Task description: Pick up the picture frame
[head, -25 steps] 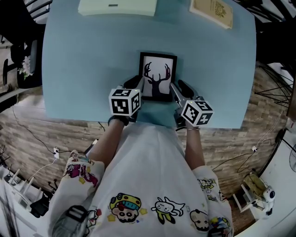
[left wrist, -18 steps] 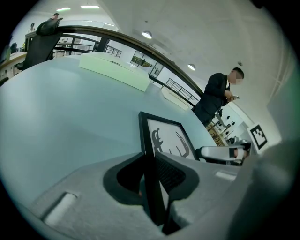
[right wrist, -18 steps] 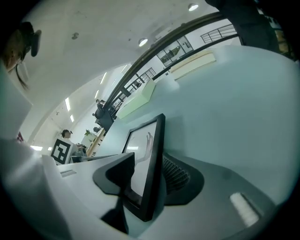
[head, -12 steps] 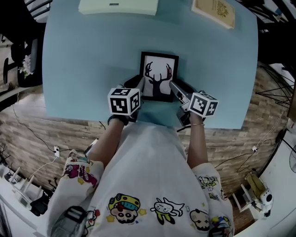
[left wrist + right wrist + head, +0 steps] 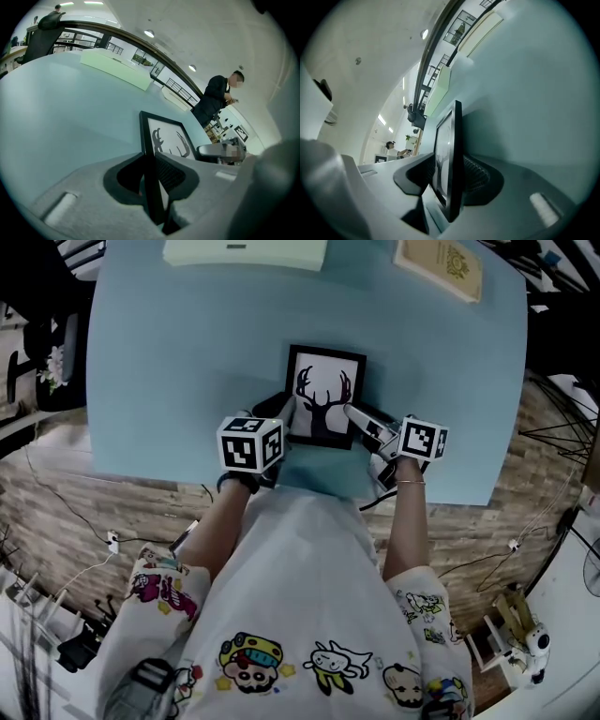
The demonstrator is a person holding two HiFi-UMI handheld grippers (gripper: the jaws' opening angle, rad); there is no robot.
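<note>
A black picture frame with a deer silhouette lies near the front edge of the light-blue table. My left gripper is shut on the frame's left edge. In the left gripper view the frame stands edge-on, pinched between the pads of this gripper. My right gripper straddles the frame's right edge. Its jaws are closing, and in the right gripper view the frame sits between the jaws of the gripper with a gap still showing on the picture side.
A pale green flat box lies at the table's far edge, and a tan book at the far right corner. A person stands beyond the table. Brick-patterned floor with cables surrounds the table.
The right gripper has rolled about its own axis, so its marker cube has swung to the right. The left gripper and the frame have stayed where they were.
</note>
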